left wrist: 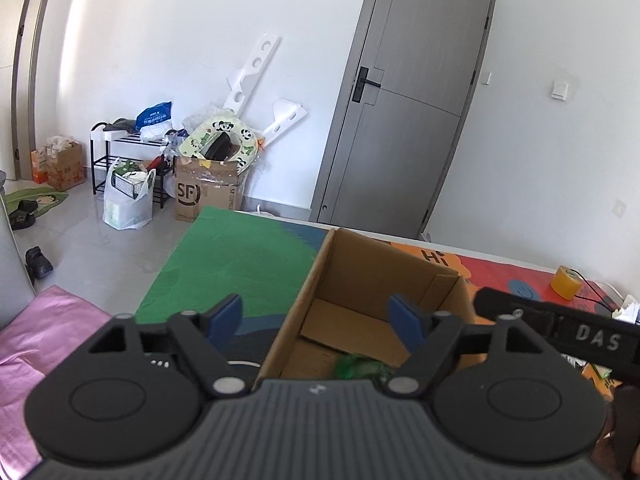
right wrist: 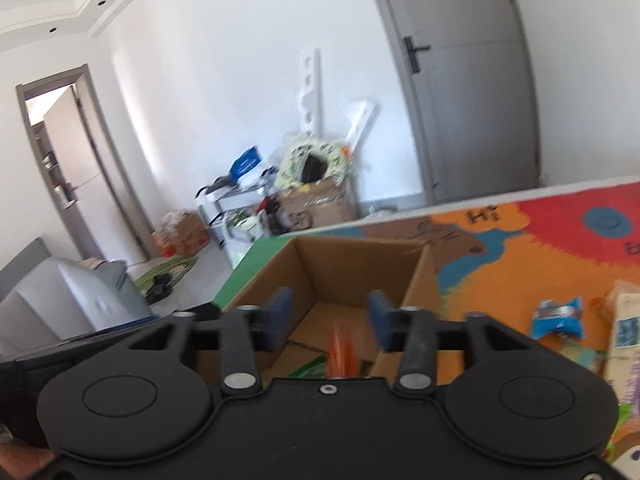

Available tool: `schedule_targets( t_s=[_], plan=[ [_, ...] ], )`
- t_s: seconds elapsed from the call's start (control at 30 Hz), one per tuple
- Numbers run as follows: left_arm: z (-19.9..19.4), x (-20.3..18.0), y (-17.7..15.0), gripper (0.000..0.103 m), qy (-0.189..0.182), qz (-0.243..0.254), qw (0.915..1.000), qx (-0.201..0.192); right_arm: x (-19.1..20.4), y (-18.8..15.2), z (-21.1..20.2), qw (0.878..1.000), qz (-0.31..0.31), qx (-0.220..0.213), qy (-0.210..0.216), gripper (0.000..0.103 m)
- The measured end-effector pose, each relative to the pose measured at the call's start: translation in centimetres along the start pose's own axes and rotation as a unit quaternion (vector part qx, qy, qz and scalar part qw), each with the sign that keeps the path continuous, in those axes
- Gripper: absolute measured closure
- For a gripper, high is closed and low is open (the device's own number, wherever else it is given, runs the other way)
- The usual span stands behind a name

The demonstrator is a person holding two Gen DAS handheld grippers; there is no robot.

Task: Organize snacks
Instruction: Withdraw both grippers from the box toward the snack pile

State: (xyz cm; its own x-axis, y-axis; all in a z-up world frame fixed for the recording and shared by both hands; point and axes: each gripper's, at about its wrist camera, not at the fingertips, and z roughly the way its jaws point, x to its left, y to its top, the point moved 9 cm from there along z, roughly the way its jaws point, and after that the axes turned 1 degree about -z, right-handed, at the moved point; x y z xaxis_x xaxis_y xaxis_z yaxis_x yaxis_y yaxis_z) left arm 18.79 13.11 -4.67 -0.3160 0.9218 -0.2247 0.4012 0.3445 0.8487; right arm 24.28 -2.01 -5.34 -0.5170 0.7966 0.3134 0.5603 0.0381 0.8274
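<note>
The left gripper (left wrist: 316, 320) stood wide open and empty above the cardboard box (left wrist: 360, 280) on the counter (left wrist: 224, 256). The right gripper (right wrist: 330, 320) stood partly open, gripping nothing; an orange snack (right wrist: 340, 352) lay blurred below its fingers, inside the box. Both pointed downward.

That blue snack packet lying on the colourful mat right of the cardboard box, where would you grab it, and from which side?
Probably across its pinched middle, coming down from above. The blue snack packet lies flat on the colourful mat, wide at both ends and narrower at the centre, so the waist should fit between the fingers best. The right hand-held gripper is nearest, its jaws open and holding nothing. The picture is blurred, so finer details are unclear.
</note>
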Motion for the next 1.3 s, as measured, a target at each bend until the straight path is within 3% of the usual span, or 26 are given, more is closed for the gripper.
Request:
schedule_targets(
  t_s=[0.17, 0.37, 0.43, 0.77, 0.83, 1.07, 1.3],
  plan=[
    [-0.4, -0.6, 0.0, 0.010, 0.001, -0.002, 1.0000, 0.001, -1.4, -0.4, -1.8, 1.000, 0.006, 0.003, -0.010, 0.051],
    [-1.0, -2.7, -0.4, 0.003, -0.007, 0.013, 0.9999, 0.000, -4.3, -1.4, -3.9, 0.999, 0.024, 0.006, -0.036, 0.040],
    [-1.2, -3.5, -0.6, 0.002, -0.013, 0.016, 0.9998, 0.003, -5.0, -1.5, -4.7, 0.999, 0.026, 0.002, -0.044, 0.034],
    [-2.1, -8.0, -2.1, 0.002, -0.060, 0.040, 0.9974, 0.002, -8.8, -2.7, -8.2, 0.996, 0.041, -0.011, -0.084, 0.023],
    [-2.3, -8.7, -2.3, 0.002, -0.063, 0.050, 0.9967, 0.000, -9.4, -2.9, -9.0, 0.995, 0.044, -0.017, -0.091, 0.014],
    [-2.9, -11.0, -3.4, 0.000, -0.088, 0.058, 0.9944, 0.008, -11.2, -3.1, -11.2, 0.992, 0.047, -0.030, -0.111, 0.000],
    [-3.7, -13.4, -4.2, 0.000, -0.114, 0.070, 0.9909, 0.015, -12.6, -3.2, -13.0, 0.991, 0.048, -0.036, -0.122, 0.000]
  ],
)
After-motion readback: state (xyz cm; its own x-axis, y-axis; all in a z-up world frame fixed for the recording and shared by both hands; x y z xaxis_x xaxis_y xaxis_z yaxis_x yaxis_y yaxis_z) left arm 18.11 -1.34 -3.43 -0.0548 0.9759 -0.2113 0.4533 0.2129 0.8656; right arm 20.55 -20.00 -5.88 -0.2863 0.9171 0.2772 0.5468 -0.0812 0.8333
